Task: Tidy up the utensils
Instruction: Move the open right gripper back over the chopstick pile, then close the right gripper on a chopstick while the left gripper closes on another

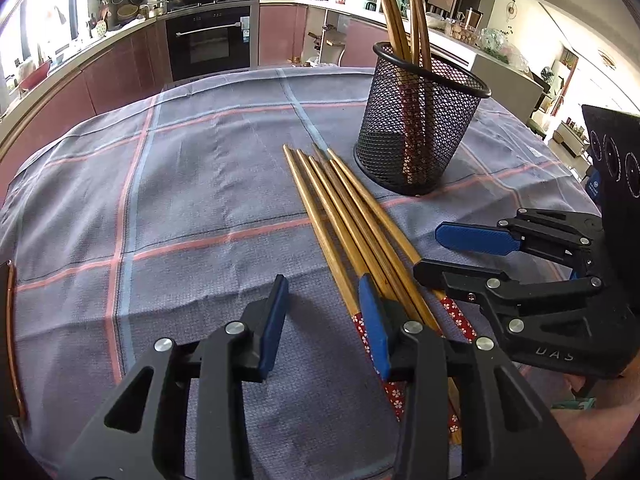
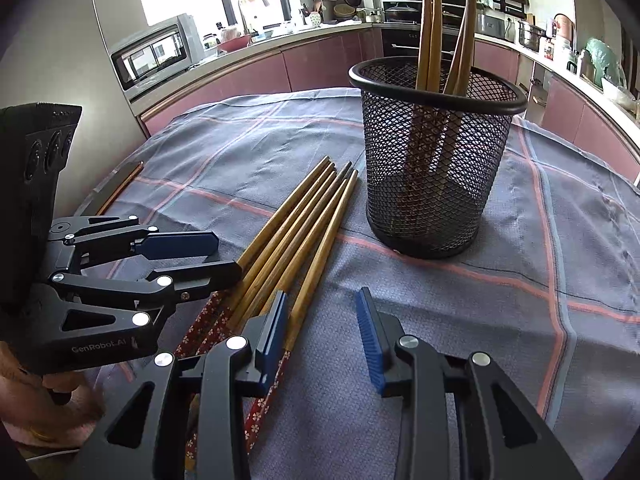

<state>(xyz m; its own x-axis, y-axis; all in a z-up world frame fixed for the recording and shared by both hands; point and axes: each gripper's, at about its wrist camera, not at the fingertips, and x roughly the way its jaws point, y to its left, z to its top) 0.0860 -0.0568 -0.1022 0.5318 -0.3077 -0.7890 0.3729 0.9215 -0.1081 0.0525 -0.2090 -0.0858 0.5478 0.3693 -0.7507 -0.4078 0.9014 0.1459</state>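
Note:
Several wooden chopsticks (image 1: 352, 224) (image 2: 296, 232) with red floral handles lie side by side on the cloth. A black mesh holder (image 1: 416, 128) (image 2: 432, 160) stands upright behind them, with several more chopsticks (image 1: 400, 8) (image 2: 432, 20) standing in it. My left gripper (image 1: 324, 320) (image 2: 226, 256) is open over bare cloth, its right finger lying over the left edge of the bundle. My right gripper (image 2: 320, 320) (image 1: 430, 252) is open too, its left finger lying over the bundle's right edge. Neither holds anything.
A grey-blue plaid tablecloth (image 1: 180, 200) (image 2: 540, 280) covers the round table, whose copper-trimmed edge (image 1: 12, 340) (image 2: 120, 188) shows at the left. Kitchen counters and an oven (image 1: 212, 44) lie beyond. A person's hand (image 2: 48, 412) grips the left gripper.

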